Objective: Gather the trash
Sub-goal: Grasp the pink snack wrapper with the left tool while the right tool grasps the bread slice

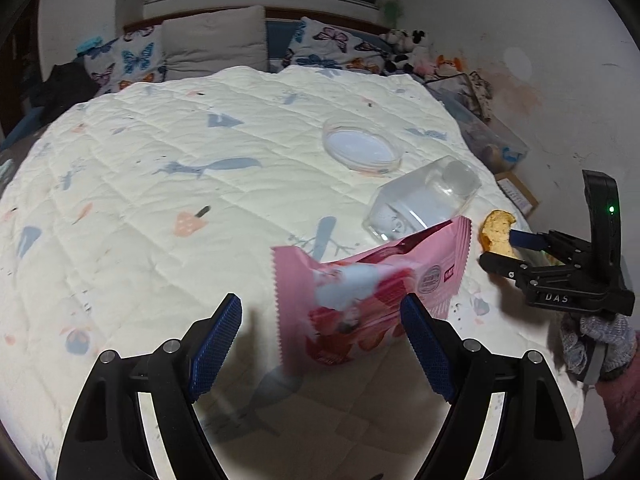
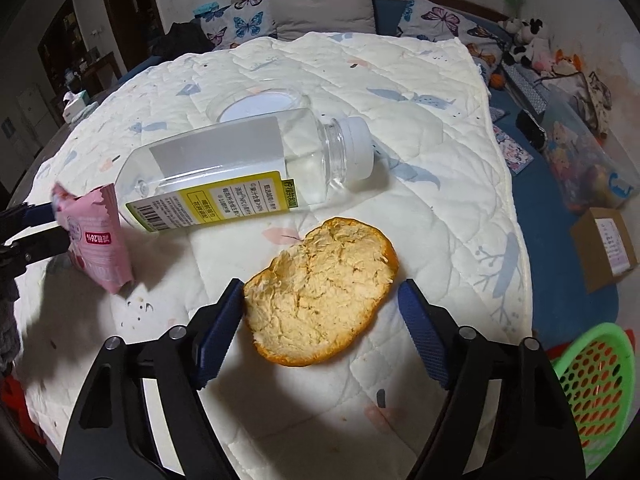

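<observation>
On the bed lies a white quilt [image 2: 420,92]. A clear bottle [image 2: 248,172] rests on its side there. The right gripper [image 2: 320,320] is spread around an orange peel [image 2: 324,292]. The left gripper [image 1: 320,336] is spread by a pink wrapper [image 1: 360,292].

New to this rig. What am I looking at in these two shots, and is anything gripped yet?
No robot: a person holds a two-finger gripper in each hand, each with a fisheye camera looking along its fingers. One picture is from the left gripper, the other from the right gripper. On the quilt lie a pink snack wrapper, an orange peel, a clear plastic bottle on its side and a clear round lid. Each gripper brackets one piece, wrapper left and peel right. Nothing looks clamped yet.
</observation>
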A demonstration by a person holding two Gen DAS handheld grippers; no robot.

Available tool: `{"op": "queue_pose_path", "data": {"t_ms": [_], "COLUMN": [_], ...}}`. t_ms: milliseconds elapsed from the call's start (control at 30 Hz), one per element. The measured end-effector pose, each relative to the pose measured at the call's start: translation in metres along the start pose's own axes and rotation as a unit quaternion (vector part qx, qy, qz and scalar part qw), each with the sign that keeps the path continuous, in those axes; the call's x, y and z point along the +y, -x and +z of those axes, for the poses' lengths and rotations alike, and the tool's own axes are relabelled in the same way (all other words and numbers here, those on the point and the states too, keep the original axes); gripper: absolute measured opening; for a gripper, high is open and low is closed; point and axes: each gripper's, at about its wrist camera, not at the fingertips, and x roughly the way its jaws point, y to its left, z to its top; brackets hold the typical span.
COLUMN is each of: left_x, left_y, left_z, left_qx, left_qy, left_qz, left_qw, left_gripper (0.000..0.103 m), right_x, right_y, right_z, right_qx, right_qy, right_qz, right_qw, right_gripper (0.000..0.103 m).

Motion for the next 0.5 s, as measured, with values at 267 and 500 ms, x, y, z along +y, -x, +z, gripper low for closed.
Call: {"op": "queue_pose_path", "data": {"t_ms": [267,500], "left_x": [-0.013,0.0], "left_y": [-0.005,-0.011], "left_z": [-0.005,0.004], "left_qx": [0.007,0.008], "left_qy": [-0.036,-0.013], "left_qz": [-0.041,-0.056], "left_qw": [0.9985,0.9983], "left_gripper": [0.079,0.081], "right_x": [-0.007,-0.008], "right_y": [0.005,0.01], "right_z": [-0.003,-0.005], "right_qx": [-0.006,-0.01], "right_qy": [-0.008,-0.01], "right_qz": [0.005,0.011], "right_qw": [1.0,1.0], "right_gripper": [0.066,0.063]}}
